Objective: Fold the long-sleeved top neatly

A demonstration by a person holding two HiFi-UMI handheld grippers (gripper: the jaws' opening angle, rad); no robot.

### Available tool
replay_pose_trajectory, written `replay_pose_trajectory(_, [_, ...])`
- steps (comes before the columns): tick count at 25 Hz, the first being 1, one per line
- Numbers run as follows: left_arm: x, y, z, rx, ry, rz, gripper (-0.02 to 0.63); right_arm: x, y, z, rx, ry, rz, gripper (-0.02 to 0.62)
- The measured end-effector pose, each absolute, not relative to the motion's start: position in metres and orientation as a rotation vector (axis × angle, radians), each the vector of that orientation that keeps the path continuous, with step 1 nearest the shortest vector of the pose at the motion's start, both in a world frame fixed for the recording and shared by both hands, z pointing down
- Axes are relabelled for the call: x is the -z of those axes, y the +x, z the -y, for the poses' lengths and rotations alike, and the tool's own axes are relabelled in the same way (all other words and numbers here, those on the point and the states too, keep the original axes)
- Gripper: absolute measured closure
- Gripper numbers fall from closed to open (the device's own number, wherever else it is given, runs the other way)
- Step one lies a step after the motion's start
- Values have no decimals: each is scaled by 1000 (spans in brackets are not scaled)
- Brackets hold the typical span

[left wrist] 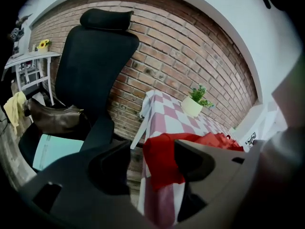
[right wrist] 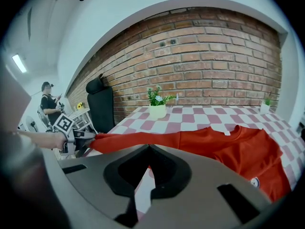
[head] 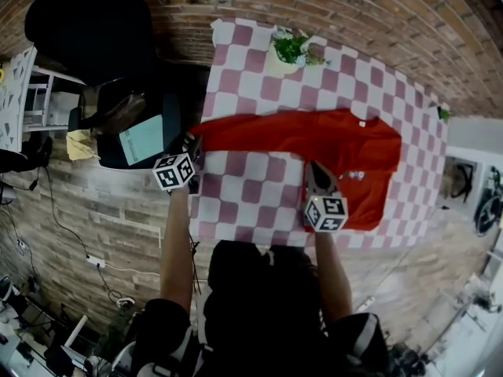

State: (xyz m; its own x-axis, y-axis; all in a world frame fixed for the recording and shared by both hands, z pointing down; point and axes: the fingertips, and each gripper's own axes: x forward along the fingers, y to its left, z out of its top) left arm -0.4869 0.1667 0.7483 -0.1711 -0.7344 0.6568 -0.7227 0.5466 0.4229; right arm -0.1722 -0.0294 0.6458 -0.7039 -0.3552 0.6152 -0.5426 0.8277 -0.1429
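left gripper (head: 192, 148) fingers pinch sleeve of red top (head: 346, 144); right gripper (head: 316, 170) closed.

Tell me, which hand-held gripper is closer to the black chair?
Left. The left hand-held gripper holds the sleeve by the chair; the right hand-held gripper is over the table, farther.

Your own head and shoulders cover the near edge of the counter (head: 236, 210) in the head view. There its marker cube hides the jaw tips of your right gripper (head: 314, 171), so you can't tell whether they nip the long-sleeved top (head: 346, 144). The chest badge (head: 357, 176) is too small to read. In the right gripper view, the gripper's body cuts off the top's lower hem.
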Motion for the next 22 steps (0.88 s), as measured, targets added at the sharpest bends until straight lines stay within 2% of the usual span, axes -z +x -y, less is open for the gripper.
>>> replay_pose_trajectory(14, [-769,-491,-135,-60,1333,1799,348,-669,-168,37,-442,704,2364,589])
replay_pose_trajectory(17, [-763,-487,-131,-87,1353,1806,485,-670,-165,41,-440,707,2357,589])
replay_pose_trajectory(19, [-760,-485,-130,-125,1359,1816,552,-670,-164,43,-442,712,2357,589])
replay_pose_trajectory(22, [-756,-484,-129,-178,1360,1831,569,-670,-161,46,-445,719,2350,589])
